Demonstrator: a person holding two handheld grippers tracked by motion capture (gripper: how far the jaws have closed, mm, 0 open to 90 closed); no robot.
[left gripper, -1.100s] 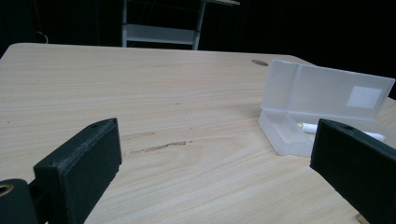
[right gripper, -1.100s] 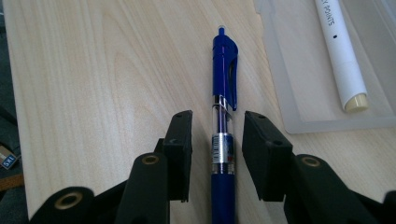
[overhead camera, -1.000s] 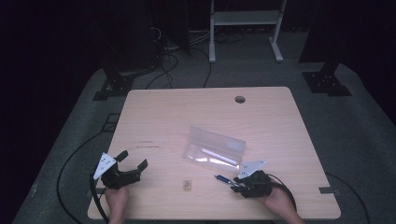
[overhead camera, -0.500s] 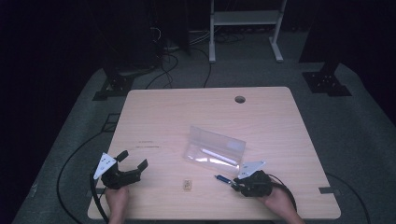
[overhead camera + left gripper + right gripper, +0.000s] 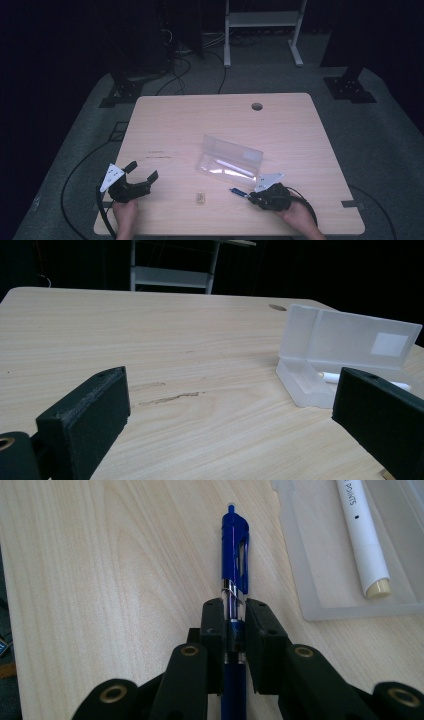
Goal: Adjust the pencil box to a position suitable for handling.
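My right gripper (image 5: 234, 625) is shut on a blue pen (image 5: 234, 555), whose clip end sticks out beyond the jaws just over the table. In the high view that gripper (image 5: 252, 196) sits at the front right with the blue pen (image 5: 238, 192) pointing left. A clear plastic pencil case (image 5: 230, 159) lies open in the middle, with a white pen (image 5: 234, 168) inside; the white pen (image 5: 361, 535) lies right of the blue one. My left gripper (image 5: 141, 176) rests open at the front left, facing the pencil case (image 5: 340, 347), jaws wide apart with nothing between them.
A small tan eraser-like block (image 5: 200, 198) lies near the front edge between the two grippers. The wooden table (image 5: 170, 125) has a cable hole (image 5: 257, 106) at the back. A white shelf frame (image 5: 262, 20) stands on the floor beyond.
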